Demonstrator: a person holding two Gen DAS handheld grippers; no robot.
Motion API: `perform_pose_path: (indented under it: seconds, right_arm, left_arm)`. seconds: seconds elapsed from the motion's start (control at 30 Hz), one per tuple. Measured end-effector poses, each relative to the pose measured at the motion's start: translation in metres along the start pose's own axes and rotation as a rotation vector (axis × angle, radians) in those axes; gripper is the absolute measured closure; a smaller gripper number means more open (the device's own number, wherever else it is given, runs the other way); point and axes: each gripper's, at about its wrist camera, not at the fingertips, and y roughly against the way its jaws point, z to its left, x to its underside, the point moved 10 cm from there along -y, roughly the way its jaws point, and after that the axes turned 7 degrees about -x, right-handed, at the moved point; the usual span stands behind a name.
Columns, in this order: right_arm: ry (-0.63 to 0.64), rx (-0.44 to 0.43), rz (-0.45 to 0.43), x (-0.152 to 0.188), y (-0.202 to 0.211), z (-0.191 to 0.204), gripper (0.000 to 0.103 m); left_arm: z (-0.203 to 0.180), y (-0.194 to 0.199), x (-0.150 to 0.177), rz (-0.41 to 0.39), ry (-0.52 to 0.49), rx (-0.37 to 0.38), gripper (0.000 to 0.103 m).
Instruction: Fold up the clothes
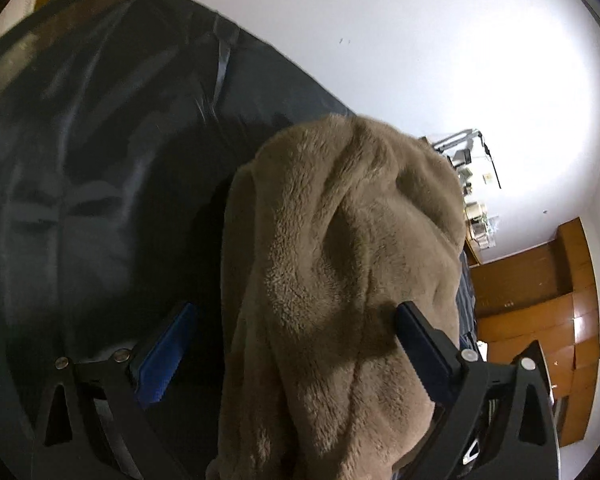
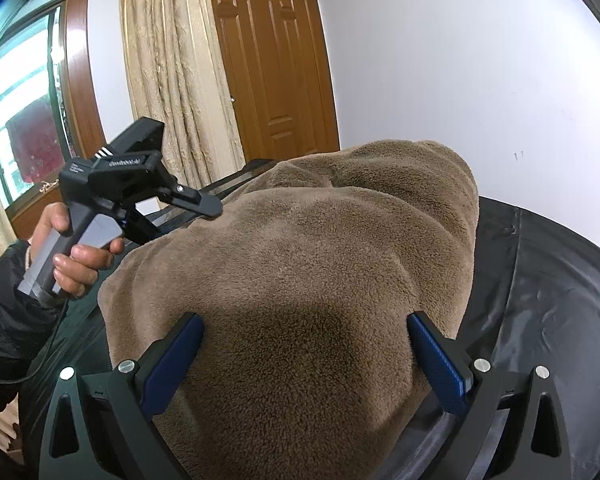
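The brown fleece garment (image 2: 300,272) lies bunched in a thick mound on a dark, glossy sheet (image 2: 548,300), filling the centre and lower half of the right wrist view. In the left wrist view the same garment (image 1: 340,260) occupies the centre and lower right, with the dark sheet (image 1: 80,160) filling the left side of the frame.

Right gripper (image 2: 304,360): jaws spread wide, blue pads on either side of the fleece mound. The fabric sits between the fingers, but the jaws are not closed on it.

Left gripper (image 1: 292,344): jaws also wide apart. The right-hand finger rests against the fleece; the left-hand finger stands over the dark sheet, apart from the garment. In the right wrist view this gripper (image 2: 188,200) appears at centre left, its fingertips at the edge of the fleece, held by the person's left hand (image 2: 76,256).

Background, right wrist view: wooden door (image 2: 272,60) at upper centre, beige curtain (image 2: 172,72) to its left, window (image 2: 20,120) at far left, white wall (image 2: 480,60) at upper right.
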Motion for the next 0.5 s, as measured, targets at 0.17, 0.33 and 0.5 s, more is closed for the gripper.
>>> perform_pose_path:
  seconds: [0.17, 0.33, 0.5]
  right_arm:
    - [-0.004, -0.003, 0.0, -0.001, -0.005, -0.001, 0.001]
    - [-0.007, -0.005, 0.001, -0.001, -0.008, -0.002, 0.001]
    - [-0.032, -0.022, -0.003, -0.001, -0.008, -0.005, 0.001]
  left_arm:
    - [-0.014, -0.009, 0.006, 0.051, -0.02, 0.111, 0.001]
    - [-0.031, -0.018, 0.016, 0.102, -0.09, 0.202, 0.001]
    - [-0.035, -0.017, 0.023, 0.1, -0.143, 0.21, 0.001]
